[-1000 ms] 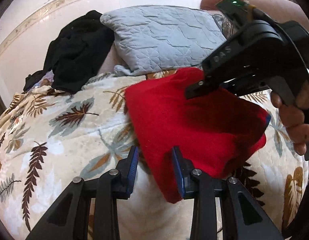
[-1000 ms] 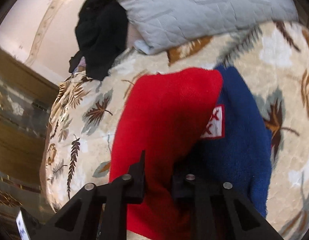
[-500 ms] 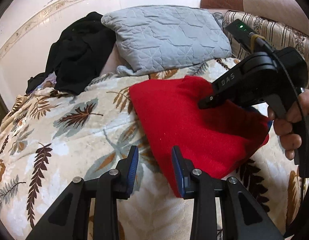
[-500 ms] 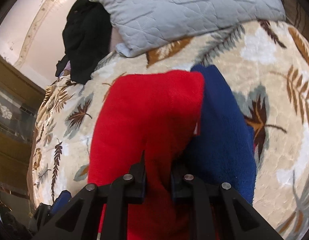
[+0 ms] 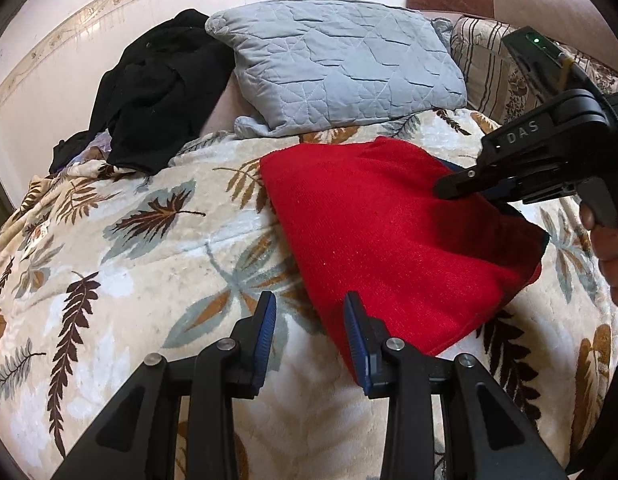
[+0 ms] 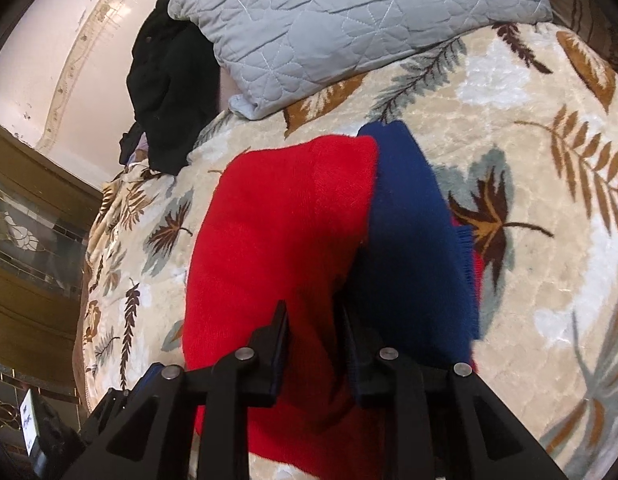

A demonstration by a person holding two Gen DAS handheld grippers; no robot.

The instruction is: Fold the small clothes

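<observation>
While the right tongs point(image 6: 315, 344) clench the red-and-blue knitted garment point(image 6: 277, 236) on the leaf-print bed blanket point(image 5: 129, 240), the left tongs point(image 5: 309, 332) sit released at its 7 o'clock corner. Risk: w/ one-sided tension the red flap slides, fold skews.

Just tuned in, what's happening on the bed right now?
A person is folding a small red and blue knit garment on the leaf-print blanket. The right claw has red fabric between its fingers and is laying that red flap over the blue part. The left claw is open beside the garment's near edge, holding nothing. A grey quilted pillow and a black clothes pile sit behind.
</observation>
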